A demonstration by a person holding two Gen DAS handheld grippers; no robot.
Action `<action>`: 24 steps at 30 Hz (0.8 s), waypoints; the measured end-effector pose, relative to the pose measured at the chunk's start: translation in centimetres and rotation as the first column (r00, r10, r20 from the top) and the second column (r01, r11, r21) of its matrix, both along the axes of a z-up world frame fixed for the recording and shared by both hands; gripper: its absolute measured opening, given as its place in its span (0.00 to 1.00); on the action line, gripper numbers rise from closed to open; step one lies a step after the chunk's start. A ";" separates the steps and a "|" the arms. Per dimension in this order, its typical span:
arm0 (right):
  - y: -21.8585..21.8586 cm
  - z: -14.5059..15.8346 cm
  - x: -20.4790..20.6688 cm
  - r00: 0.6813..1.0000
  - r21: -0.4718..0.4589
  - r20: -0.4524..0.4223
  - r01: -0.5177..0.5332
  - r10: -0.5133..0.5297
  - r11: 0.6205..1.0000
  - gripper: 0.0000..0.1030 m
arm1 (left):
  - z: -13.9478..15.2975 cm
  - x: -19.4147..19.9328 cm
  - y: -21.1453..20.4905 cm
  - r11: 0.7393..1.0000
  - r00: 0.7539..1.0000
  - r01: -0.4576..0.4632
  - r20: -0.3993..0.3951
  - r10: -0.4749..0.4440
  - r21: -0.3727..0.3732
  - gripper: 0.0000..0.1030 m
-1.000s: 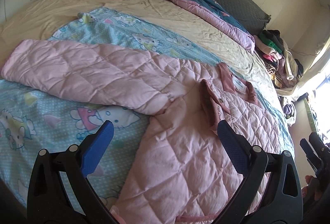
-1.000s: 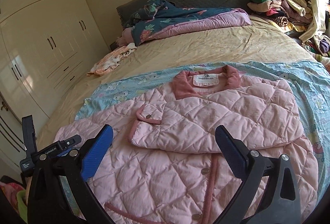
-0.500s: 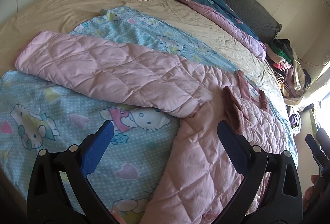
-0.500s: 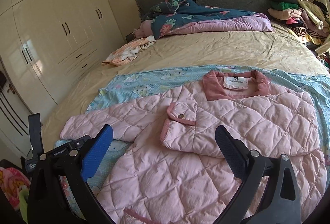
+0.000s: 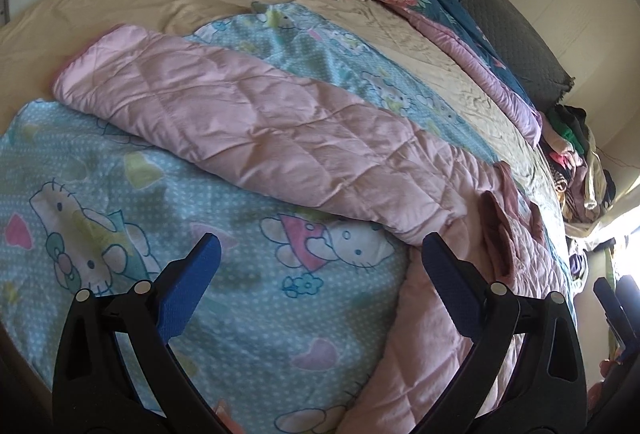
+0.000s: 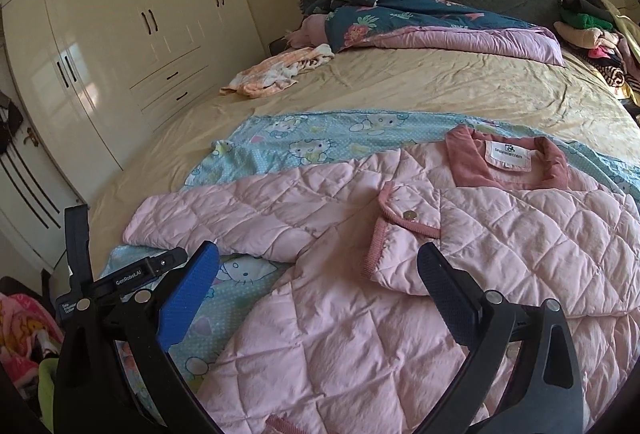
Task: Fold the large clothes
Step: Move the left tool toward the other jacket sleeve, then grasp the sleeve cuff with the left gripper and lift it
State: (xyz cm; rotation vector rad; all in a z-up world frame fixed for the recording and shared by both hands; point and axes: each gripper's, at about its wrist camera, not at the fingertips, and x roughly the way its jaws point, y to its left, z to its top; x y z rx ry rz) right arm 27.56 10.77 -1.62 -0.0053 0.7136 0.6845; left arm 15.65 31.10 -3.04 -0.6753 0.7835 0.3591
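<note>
A pink quilted jacket (image 6: 360, 334) lies on a blue cartoon-print sheet (image 5: 224, 314) on the bed. One sleeve (image 6: 512, 246) is folded across the chest below the dark pink collar (image 6: 508, 162). The other sleeve (image 5: 240, 130) stretches out flat to the left over the sheet. My left gripper (image 5: 318, 258) hovers open over the sheet just below that outstretched sleeve, with nothing between its blue pads. My right gripper (image 6: 318, 266) is open above the jacket's body, holding nothing. The left gripper's body (image 6: 120, 274) shows at the left of the right wrist view.
A beige bedspread (image 6: 400, 86) covers the bed. A dark floral quilt (image 6: 400, 18) is bunched at the headboard, with an orange-white garment (image 6: 276, 74) beside it. A heap of clothes (image 6: 596, 34) sits at the far right. White wardrobes (image 6: 120, 34) line the left wall.
Both grippers have shifted left along the jacket. The left one moved from over the body to over the sheet below the outstretched sleeve. Both stayed open.
</note>
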 end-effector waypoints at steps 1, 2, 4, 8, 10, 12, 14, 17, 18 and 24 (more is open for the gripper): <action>0.4 -0.2 0.0 1.000 -0.005 -0.002 -0.006 0.006 1.000 0.96 | -0.3 -0.1 0.4 1.000 1.000 -0.007 -0.001 0.007 -0.005 0.91; 0.7 -0.3 0.1 1.000 -0.007 -0.003 -0.013 0.013 1.000 0.96 | -0.5 -0.1 0.7 1.000 1.000 -0.014 -0.002 0.014 -0.009 0.91; 1.3 -0.6 0.2 1.000 -0.014 -0.005 -0.021 0.021 1.000 0.96 | -0.9 -0.2 1.3 0.999 1.000 -0.025 -0.002 0.025 -0.020 0.91; 2.1 -1.2 0.4 0.999 -0.022 -0.012 -0.030 0.030 0.999 0.96 | -1.7 -0.3 2.7 0.998 0.999 -0.054 -0.001 0.054 -0.044 0.91; 2.4 -1.5 0.5 0.999 -0.029 -0.014 -0.031 0.031 0.999 0.96 | -2.0 -0.2 3.4 0.996 0.997 -0.075 -0.001 0.075 -0.053 0.91; 2.4 -1.8 0.7 0.999 -0.028 -0.022 -0.031 0.031 0.999 0.96 | -2.3 -0.3 4.3 0.993 0.995 -0.097 0.002 0.098 -0.062 0.91; 2.3 -2.1 0.8 0.999 -0.028 -0.030 -0.029 0.028 0.999 0.96 | -2.6 -0.5 5.2 0.990 0.993 -0.120 0.009 0.121 -0.073 0.91; 2.0 -2.7 1.1 0.999 -0.025 -0.047 -0.022 0.021 0.999 0.96 | -2.9 -0.5 6.6 0.984 0.988 -0.150 0.018 0.152 -0.093 0.91; 1.9 -2.8 1.2 0.999 -0.022 -0.051 -0.021 0.020 1.000 0.96 | -2.9 -0.5 6.9 0.982 0.986 -0.160 0.023 0.163 -0.098 0.91; 1.3 -2.9 1.4 0.998 -0.015 -0.054 -0.014 0.013 1.000 0.96 | -3.6 -0.6 10.0 0.959 0.968 -0.238 0.047 0.248 -0.151 0.91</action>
